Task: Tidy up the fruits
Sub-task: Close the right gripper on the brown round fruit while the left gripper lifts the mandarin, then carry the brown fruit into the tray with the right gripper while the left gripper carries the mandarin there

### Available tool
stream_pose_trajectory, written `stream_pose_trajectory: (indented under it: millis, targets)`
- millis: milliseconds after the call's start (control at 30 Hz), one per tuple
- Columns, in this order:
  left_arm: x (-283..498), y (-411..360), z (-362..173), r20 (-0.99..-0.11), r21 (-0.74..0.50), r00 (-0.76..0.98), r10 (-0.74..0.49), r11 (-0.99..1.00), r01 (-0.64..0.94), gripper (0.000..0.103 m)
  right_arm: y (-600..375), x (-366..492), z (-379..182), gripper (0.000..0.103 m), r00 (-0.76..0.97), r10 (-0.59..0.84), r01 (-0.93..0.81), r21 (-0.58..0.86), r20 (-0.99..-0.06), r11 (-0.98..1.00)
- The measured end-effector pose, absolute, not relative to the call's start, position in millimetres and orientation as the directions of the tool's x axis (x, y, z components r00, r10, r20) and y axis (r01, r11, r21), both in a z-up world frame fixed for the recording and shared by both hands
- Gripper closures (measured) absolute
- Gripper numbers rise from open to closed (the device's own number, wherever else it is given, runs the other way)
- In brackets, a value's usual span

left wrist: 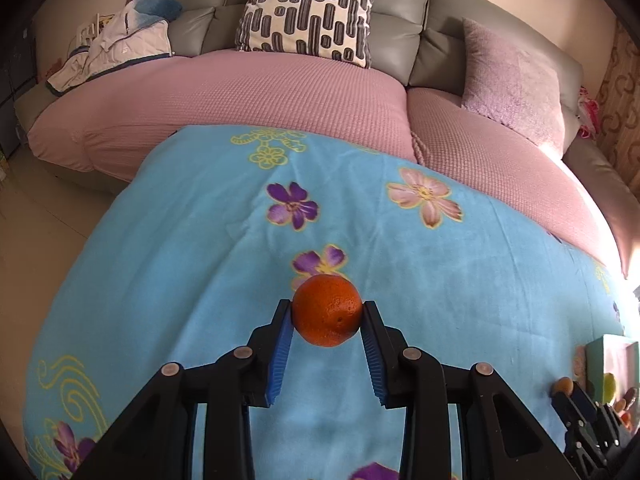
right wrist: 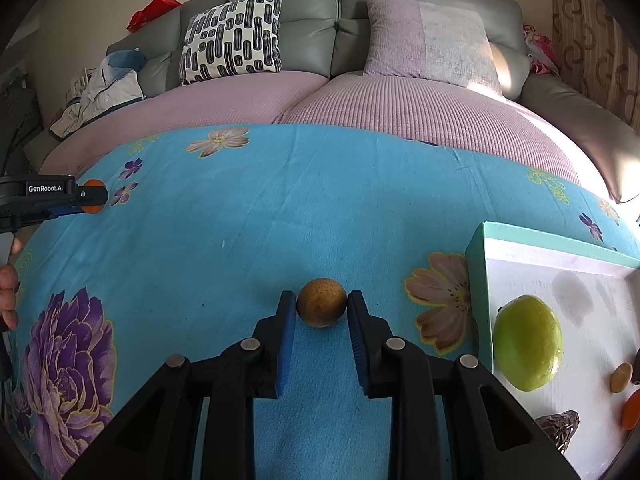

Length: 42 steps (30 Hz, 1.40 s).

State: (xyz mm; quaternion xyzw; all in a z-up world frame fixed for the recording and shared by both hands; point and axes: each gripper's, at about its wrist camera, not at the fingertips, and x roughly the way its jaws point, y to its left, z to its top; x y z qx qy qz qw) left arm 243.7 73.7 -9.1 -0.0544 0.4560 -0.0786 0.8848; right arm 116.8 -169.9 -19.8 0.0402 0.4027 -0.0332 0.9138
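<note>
In the left wrist view my left gripper (left wrist: 327, 313) is shut on an orange (left wrist: 327, 310), held just above the blue floral cloth (left wrist: 200, 240). The right wrist view shows that same gripper (right wrist: 94, 197) far left with the orange (right wrist: 96, 184). My right gripper (right wrist: 322, 304) has its blue pads (right wrist: 289, 332) against both sides of a small round brown fruit (right wrist: 322, 302), low over the cloth. A white tray with a mint rim (right wrist: 478, 280) lies to the right, holding a green fruit (right wrist: 528, 342), a small brown fruit (right wrist: 621, 377) and an orange piece (right wrist: 632, 410).
A grey sofa with a pink cover (left wrist: 260, 92) runs behind the cloth, with a patterned cushion (left wrist: 308, 12), a lilac cushion (left wrist: 516, 80) and a heap of clothes (left wrist: 120, 44). A hand (right wrist: 8, 280) shows at the left edge. A dark scaly object (right wrist: 558, 428) sits by the tray's near end.
</note>
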Motion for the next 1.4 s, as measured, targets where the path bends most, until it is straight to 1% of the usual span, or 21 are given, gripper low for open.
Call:
stream_pose_trajectory:
  millis: [133, 267, 500, 633, 700, 967, 1167, 1400]
  targets:
    - [217.6, 48.9, 0.4, -0.779, -0.194, 0.584, -0.229, 0.973, 0.123, 0.067, -170.9, 114.3, -16.0, 0.076, 0.678, -0.024, 0.095, 0.056, -0.735, 0.994]
    - [192.8, 34.3, 7.1, -0.764, -0.222, 0.596, -0.246, 0.968, 0.115, 0.067, -170.3, 109.4, -9.3, 0.076, 0.683, -0.015, 0.089, 0.063, -0.730, 0.994]
    - [155.0, 16.4, 8.9, -0.777, -0.141, 0.604, -0.177, 0.984, 0.106, 0.067, -167.3, 94.1, 3.9, 0.076, 0.687, -0.001, 0.077, 0.071, -0.727, 0.994]
    - [134.8, 6.5, 10.4, -0.775, -0.117, 0.610, -0.168, 0.986, 0.123, 0.067, -167.8, 83.4, 10.3, 0.076, 0.685, 0.003, 0.075, 0.075, -0.728, 0.994]
    - [126.3, -0.4, 11.0, -0.771, -0.118, 0.610, -0.181, 0.983, 0.143, 0.067, -168.1, 77.3, 13.5, 0.076, 0.688, -0.001, 0.073, 0.068, -0.725, 0.995]
    - [116.2, -21.5, 17.3, -0.755, -0.111, 0.618, -0.220, 0.971, 0.210, 0.067, -185.8, 60.6, 20.8, 0.076, 0.686, -0.018, 0.107, 0.076, -0.727, 0.991]
    - [109.6, -23.1, 17.3, -0.754, -0.104, 0.621, -0.211, 0.973, 0.205, 0.067, -198.1, 50.6, 18.8, 0.076, 0.663, -0.031, 0.133, 0.077, -0.748, 0.988]
    - [99.0, -35.4, 22.8, -0.742, -0.109, 0.627, -0.238, 0.965, 0.238, 0.067, -215.0, 39.7, 20.1, 0.076, 0.657, -0.028, 0.152, 0.096, -0.753, 0.984]
